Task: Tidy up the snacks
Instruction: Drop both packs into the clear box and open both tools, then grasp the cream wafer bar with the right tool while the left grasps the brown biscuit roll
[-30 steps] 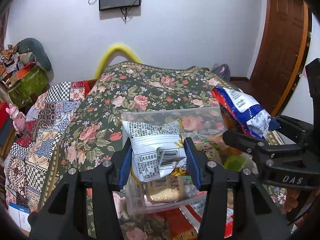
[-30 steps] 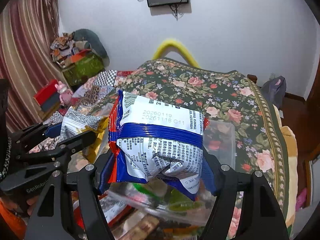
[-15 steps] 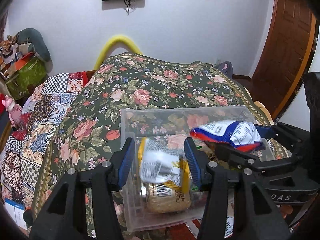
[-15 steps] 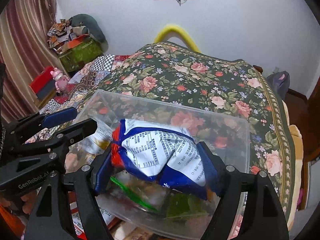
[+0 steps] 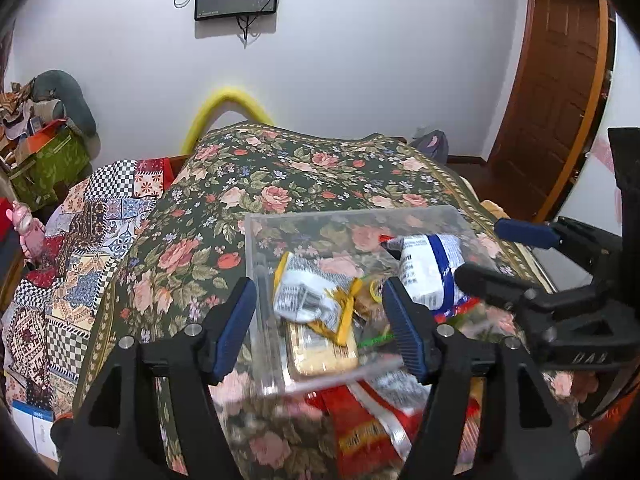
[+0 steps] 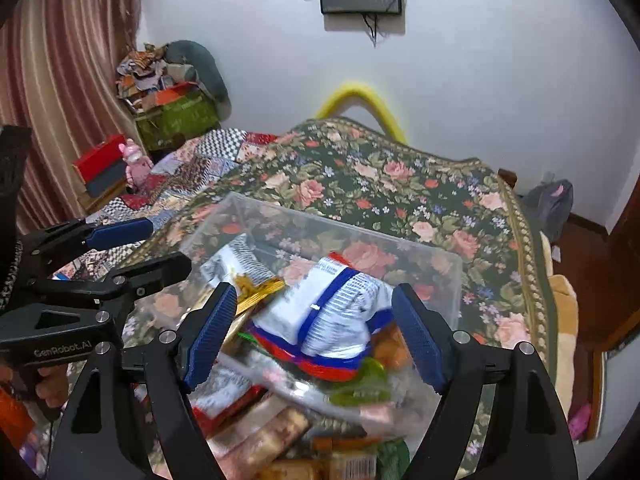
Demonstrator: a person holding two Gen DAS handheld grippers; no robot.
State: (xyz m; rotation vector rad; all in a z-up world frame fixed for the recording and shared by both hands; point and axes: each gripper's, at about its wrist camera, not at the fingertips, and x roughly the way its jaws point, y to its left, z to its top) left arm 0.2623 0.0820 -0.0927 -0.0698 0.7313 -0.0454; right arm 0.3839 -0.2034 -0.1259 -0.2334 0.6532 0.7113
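A clear plastic box (image 5: 256, 240) sits on the flowered bedspread and holds several snack packs; it also shows in the right wrist view (image 6: 448, 280). A white and yellow packet (image 5: 312, 300) lies loose in the box's left part, and shows in the right wrist view (image 6: 244, 268). A white, blue and red packet (image 5: 428, 276) lies loose in the right part, and shows in the right wrist view (image 6: 336, 312). My left gripper (image 5: 324, 328) is open and empty above the box's near side. My right gripper (image 6: 312, 332) is open and empty above its packet.
More snack packs (image 5: 360, 432) lie on the bed in front of the box, also low in the right wrist view (image 6: 256, 440). The flowered bedspread (image 5: 280, 184) stretches behind the box. A patchwork cloth (image 5: 80, 240) lies left. A wooden door (image 5: 552, 80) stands at right.
Both grippers have opened and let go of their packets, which now lie in the clear box. Both grippers have pulled back and up a little from the box.
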